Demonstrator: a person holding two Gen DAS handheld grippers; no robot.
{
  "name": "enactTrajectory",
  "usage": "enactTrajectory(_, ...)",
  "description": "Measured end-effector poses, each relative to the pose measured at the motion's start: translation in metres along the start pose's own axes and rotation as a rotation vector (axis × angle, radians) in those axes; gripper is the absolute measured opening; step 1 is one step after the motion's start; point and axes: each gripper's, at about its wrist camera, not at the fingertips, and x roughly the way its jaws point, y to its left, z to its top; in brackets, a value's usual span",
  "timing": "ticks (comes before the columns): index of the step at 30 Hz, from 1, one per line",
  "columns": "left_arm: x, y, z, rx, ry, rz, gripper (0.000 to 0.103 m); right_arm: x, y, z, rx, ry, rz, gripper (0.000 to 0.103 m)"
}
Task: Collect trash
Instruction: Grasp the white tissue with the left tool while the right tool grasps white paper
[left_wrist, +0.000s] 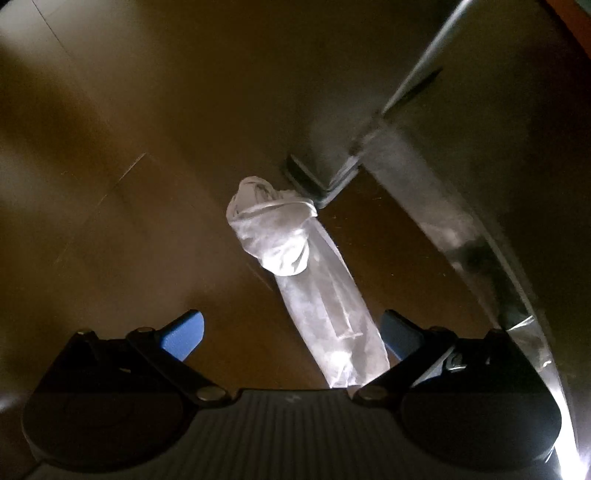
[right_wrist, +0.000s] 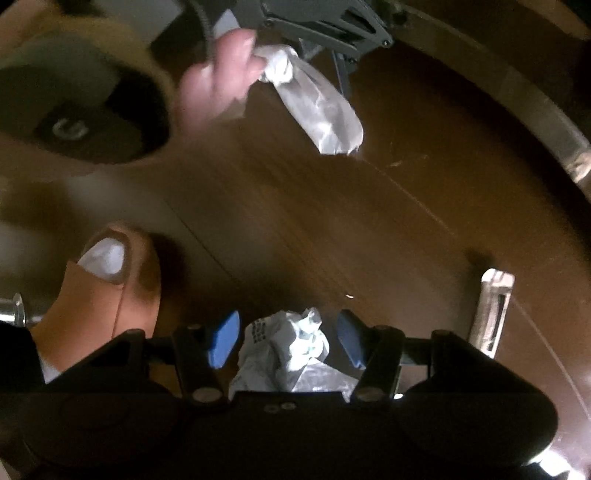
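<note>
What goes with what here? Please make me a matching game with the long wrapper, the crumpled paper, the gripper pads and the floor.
Things:
A. long wrapper
B. crumpled paper
C. gripper pads
D. floor

Descriptions:
1. blue
2. brown wood
3. see-through, with a white wad in one end
4. white with dark print, between the open fingers of the right gripper

Pairs: A-3, B-4, C-1, D-2
</note>
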Motion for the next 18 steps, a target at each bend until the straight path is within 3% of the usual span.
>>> enactTrajectory(8,0.008,-0.004,0.002,0.015,-0.013,0.018,0.098,0.011,-0.002,-0.004,0.019,0.025,0.022,0.054)
enactTrajectory(11,0.002,-0.010,0.003,0.040,-0.041,0.061,0.077,0.012,-0.006,-0.005,0.063,0.044,0.020,0.019)
enactTrajectory(14,-0.006,-0.014,0.005,0.080,-0.063,0.056,0.041,0.007,-0.010,-0.006,0.097,0.034,0.009,0.011)
enactTrajectory(15,-0.007,-0.016,0.006,0.089,-0.052,0.052,0.016,0.003,-0.013,-0.007,0.124,0.025,0.012,0.008)
enactTrajectory(16,-0.007,-0.016,0.005,0.097,-0.032,0.044,0.005,-0.002,-0.016,-0.007,0.157,0.016,0.021,0.007)
enactTrajectory(18,-0.012,-0.017,0.002,0.115,-0.011,0.045,0.005,-0.012,-0.024,-0.010,0.237,-0.002,0.045,0.006)
